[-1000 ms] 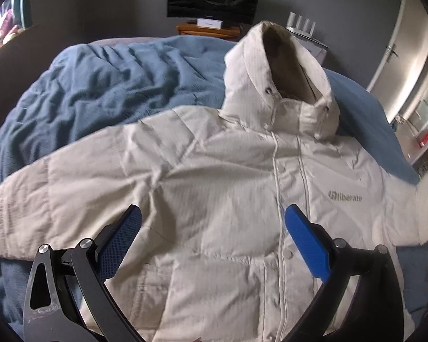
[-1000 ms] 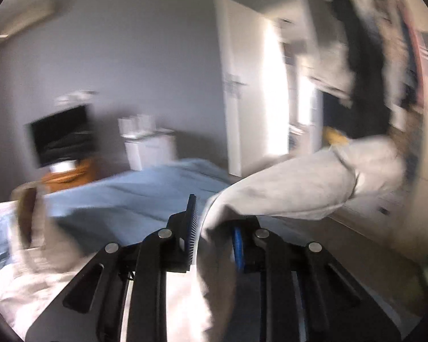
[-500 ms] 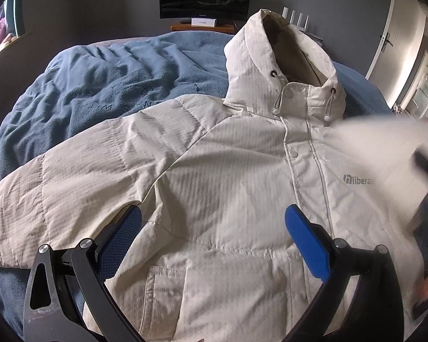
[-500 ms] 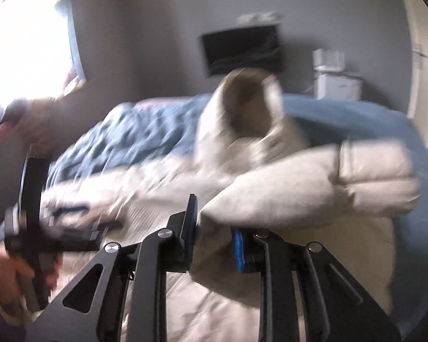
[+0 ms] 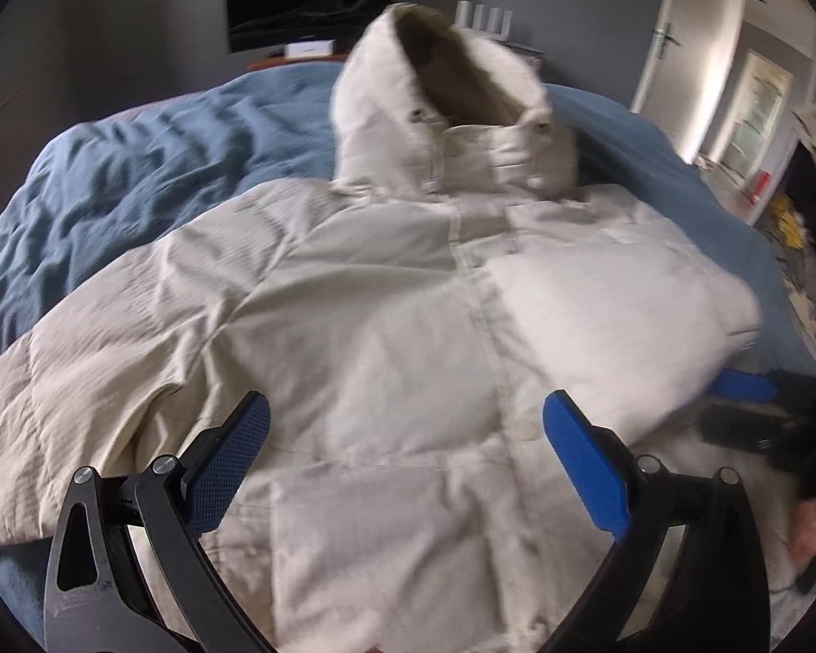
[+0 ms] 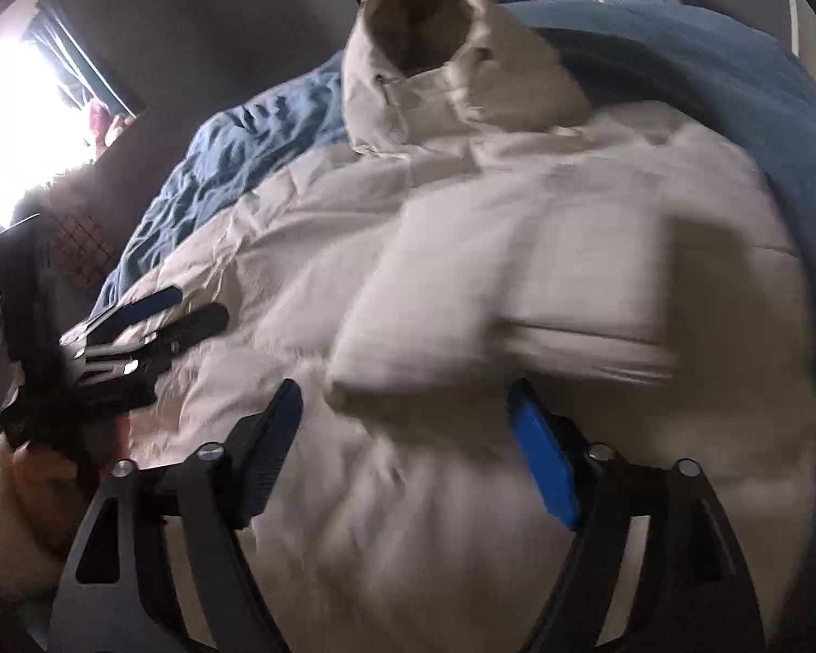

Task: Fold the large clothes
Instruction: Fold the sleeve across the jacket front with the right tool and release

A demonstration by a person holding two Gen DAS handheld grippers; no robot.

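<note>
The cream hooded puffer jacket (image 5: 386, 337) lies front-up on the bed, over a blue blanket (image 5: 136, 163), hood (image 5: 440, 103) pointing towards the far wall. In my right wrist view one sleeve (image 6: 517, 294) is folded across the chest, its cuff end lying just ahead of the fingers; that part is motion-blurred. The other sleeve (image 5: 81, 359) lies spread out to the side over the blanket.

My left gripper (image 5: 408, 457) hovers over the lower front of the jacket, fingers (image 5: 228, 462) spread wide, nothing between them. My right gripper (image 6: 408, 451) is also over the jacket's lower front, fingers (image 6: 544, 468) spread apart and holding nothing; the cuff is close ahead of them, and I cannot tell if it touches.

Each gripper shows at the edge of the other's view. Beyond the bed: a dark TV (image 5: 310, 0) against the grey wall, a white door (image 5: 685, 32) to the right, a bright window (image 6: 16, 125) to the left
</note>
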